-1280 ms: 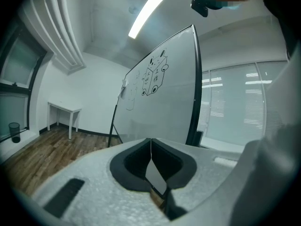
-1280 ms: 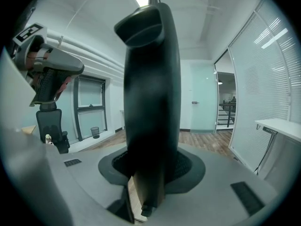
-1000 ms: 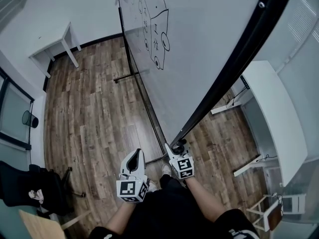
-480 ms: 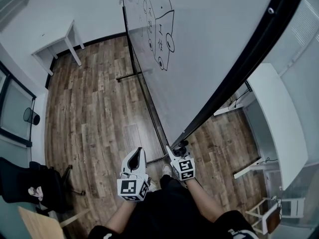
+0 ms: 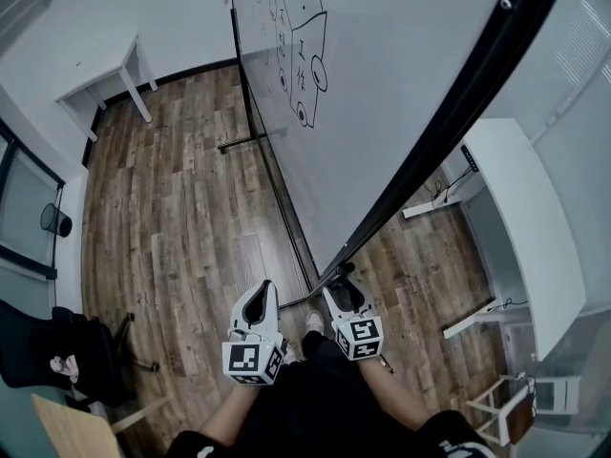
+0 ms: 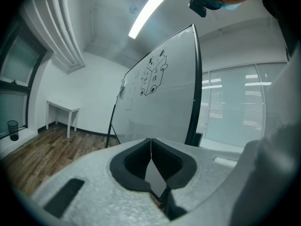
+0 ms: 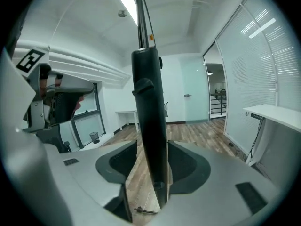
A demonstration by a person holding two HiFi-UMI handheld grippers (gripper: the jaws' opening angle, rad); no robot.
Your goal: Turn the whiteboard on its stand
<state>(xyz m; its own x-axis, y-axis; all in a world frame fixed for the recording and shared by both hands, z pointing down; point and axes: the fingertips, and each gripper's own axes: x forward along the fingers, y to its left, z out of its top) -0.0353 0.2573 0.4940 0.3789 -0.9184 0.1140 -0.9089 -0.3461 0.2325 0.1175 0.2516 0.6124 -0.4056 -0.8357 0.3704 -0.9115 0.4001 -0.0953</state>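
The large whiteboard (image 5: pixel 401 93) with black marker drawings hangs tilted on its black stand (image 5: pixel 250 93). Its black frame edge (image 5: pixel 430 132) runs down to a lower corner just ahead of my right gripper (image 5: pixel 336 277). In the right gripper view that black edge (image 7: pixel 149 126) stands upright between the jaws of my right gripper (image 7: pixel 151 154), with floor showing on both sides of it. These jaws have just been opening and are open. My left gripper (image 5: pixel 260 294) is held apart to the left, shut on nothing, its pads (image 6: pixel 141 161) meeting. It points at the board face (image 6: pixel 160 102).
The stand's floor bar (image 5: pixel 286 218) crosses the wooden floor ahead of my feet. A white table (image 5: pixel 105 79) stands at the far left wall and a long white desk (image 5: pixel 525 218) at the right. A dark bin (image 5: pixel 55 222) and a black chair (image 5: pixel 57 361) sit at the left.
My right gripper has drawn back toward my body and slightly to the right, away from the board's lower corner. The left gripper has kept still.
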